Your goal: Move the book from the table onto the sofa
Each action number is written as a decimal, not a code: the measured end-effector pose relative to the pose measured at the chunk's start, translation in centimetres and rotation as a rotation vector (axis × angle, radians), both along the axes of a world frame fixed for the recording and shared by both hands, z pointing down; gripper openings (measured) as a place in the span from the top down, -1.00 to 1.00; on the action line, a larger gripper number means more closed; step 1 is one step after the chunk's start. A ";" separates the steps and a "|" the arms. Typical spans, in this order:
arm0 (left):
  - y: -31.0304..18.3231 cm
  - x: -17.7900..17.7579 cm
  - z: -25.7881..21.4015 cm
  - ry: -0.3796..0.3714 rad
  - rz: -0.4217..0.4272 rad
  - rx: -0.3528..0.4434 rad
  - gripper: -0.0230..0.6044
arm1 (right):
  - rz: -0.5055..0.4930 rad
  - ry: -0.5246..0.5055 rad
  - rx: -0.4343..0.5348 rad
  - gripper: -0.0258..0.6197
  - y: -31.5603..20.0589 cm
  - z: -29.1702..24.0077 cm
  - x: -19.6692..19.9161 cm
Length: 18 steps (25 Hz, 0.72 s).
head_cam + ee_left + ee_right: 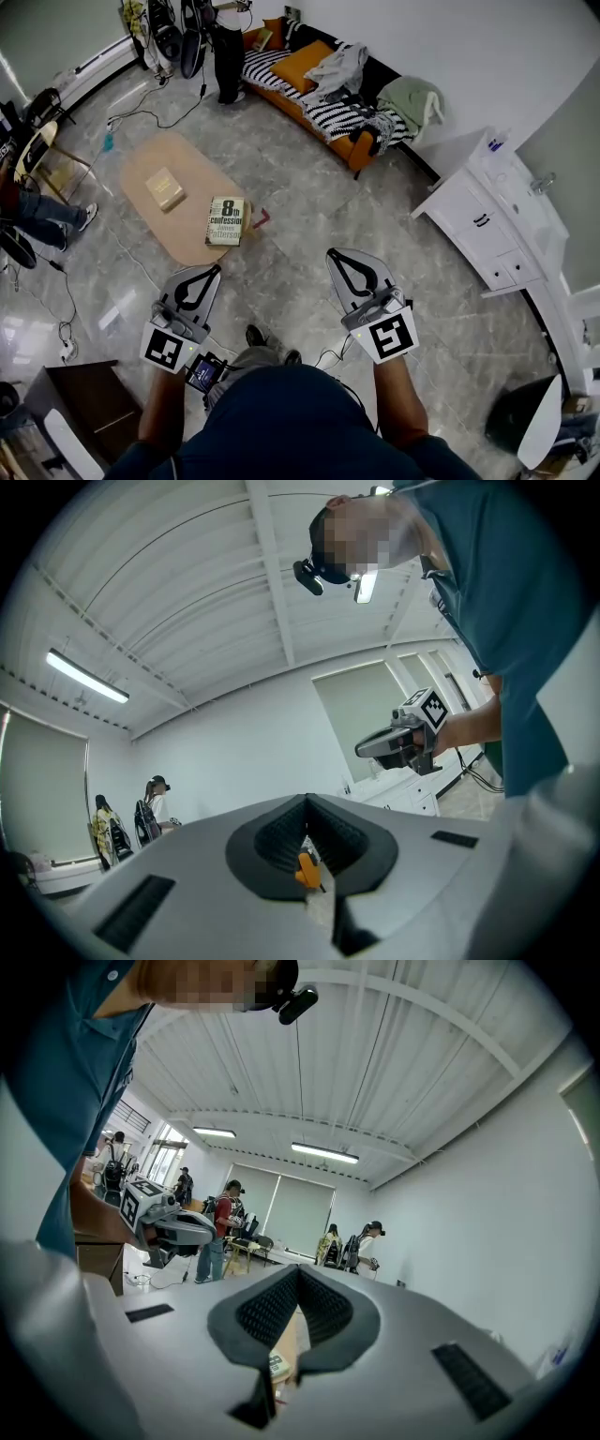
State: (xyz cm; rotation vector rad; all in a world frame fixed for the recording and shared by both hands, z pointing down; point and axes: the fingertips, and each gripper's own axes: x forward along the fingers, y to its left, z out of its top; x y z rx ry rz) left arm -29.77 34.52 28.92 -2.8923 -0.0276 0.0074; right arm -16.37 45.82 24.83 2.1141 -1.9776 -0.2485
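Our left hand-held gripper [213, 272] and right hand-held gripper [335, 255] both have their jaws pressed together with nothing between them. We hold them level and side by side in front of us, above the marble floor [309, 216].

The book [226, 221], a paperback with "8th confession" on its cover, lies flat on the near end of the oval wooden counter [187, 246]. It is close to the counter's edge, ahead of our left hand-held gripper and apart from it. A second, tan book [165, 188] lies further along the same counter, apart from the first. Just beside the counter's near end, a small red object [260, 218] sits on the floor.

Beyond the counter, the sofa [302, 112] stands against the white wall. Its seat has a striped cover, an orange cushion [302, 64] and heaped clothes [339, 67]. To our right stands a white cabinet [473, 220].
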 end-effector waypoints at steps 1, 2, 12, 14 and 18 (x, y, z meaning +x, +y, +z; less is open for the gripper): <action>-0.6 0.4 0.1 0.002 0.009 -0.008 0.92 | 0.010 0.000 -0.005 0.88 -0.5 0.0 0.3; -1.2 0.7 0.1 0.003 0.019 -0.011 0.92 | 0.020 -0.001 -0.010 0.88 -0.9 0.0 0.5; -9.6 1.5 0.3 0.071 0.038 -0.055 0.92 | 0.088 0.045 -0.065 0.88 -7.9 0.7 1.5; -10.7 1.3 0.7 0.068 0.021 -0.057 0.92 | 0.083 0.061 -0.082 0.88 -8.8 0.7 1.7; -12.7 1.3 1.0 0.076 0.011 -0.061 0.92 | 0.069 0.105 -0.103 0.88 -10.5 0.4 1.7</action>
